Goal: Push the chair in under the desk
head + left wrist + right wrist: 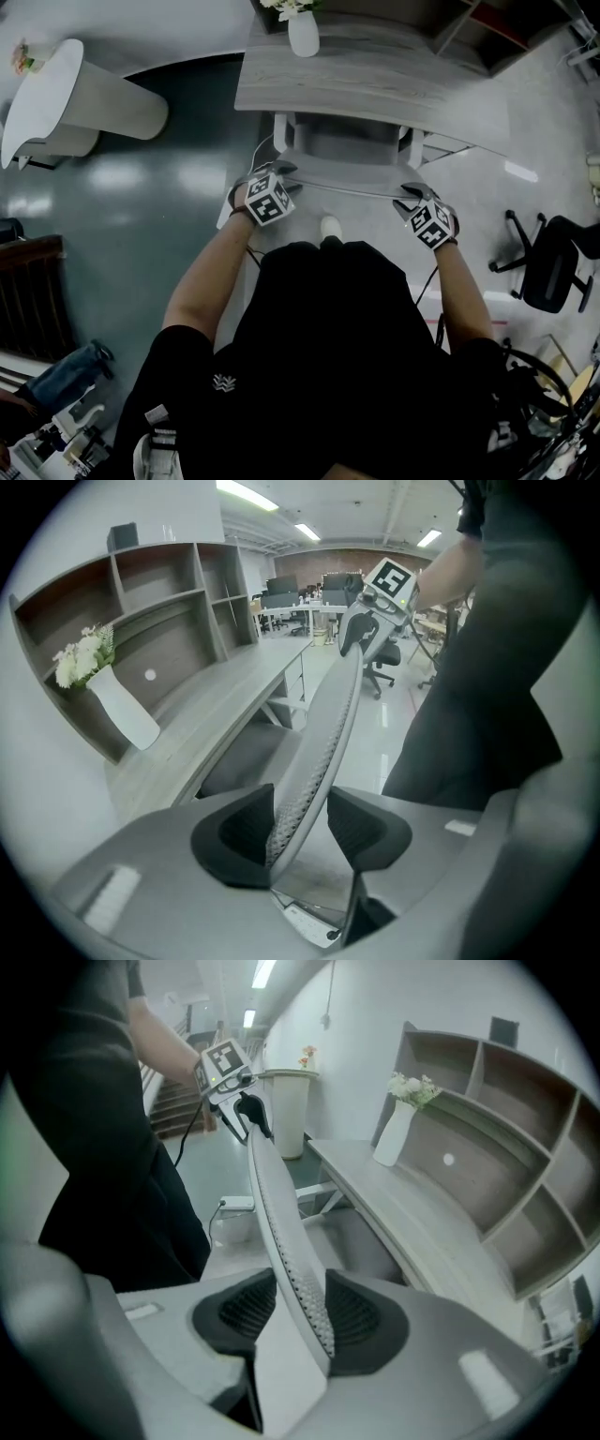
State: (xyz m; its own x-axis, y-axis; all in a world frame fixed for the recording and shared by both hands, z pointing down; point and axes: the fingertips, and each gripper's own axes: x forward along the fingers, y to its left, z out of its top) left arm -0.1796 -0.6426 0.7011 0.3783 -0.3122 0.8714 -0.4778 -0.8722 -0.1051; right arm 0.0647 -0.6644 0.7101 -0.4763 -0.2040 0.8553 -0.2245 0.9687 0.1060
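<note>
Your left gripper [284, 175] and right gripper [413, 196] each clamp the top edge of the chair [342, 150] back, one near each corner, so it rolls straight. Its seat sits tucked beneath the bench [375, 89]; the push looks nearly finished.

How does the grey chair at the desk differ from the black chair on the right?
The grey chair sits partly under the desk; the black chair stands on open floor. The left tool and right tool straddle the grey chair's back; nothing touches the black chair. Both stand upright.
</note>
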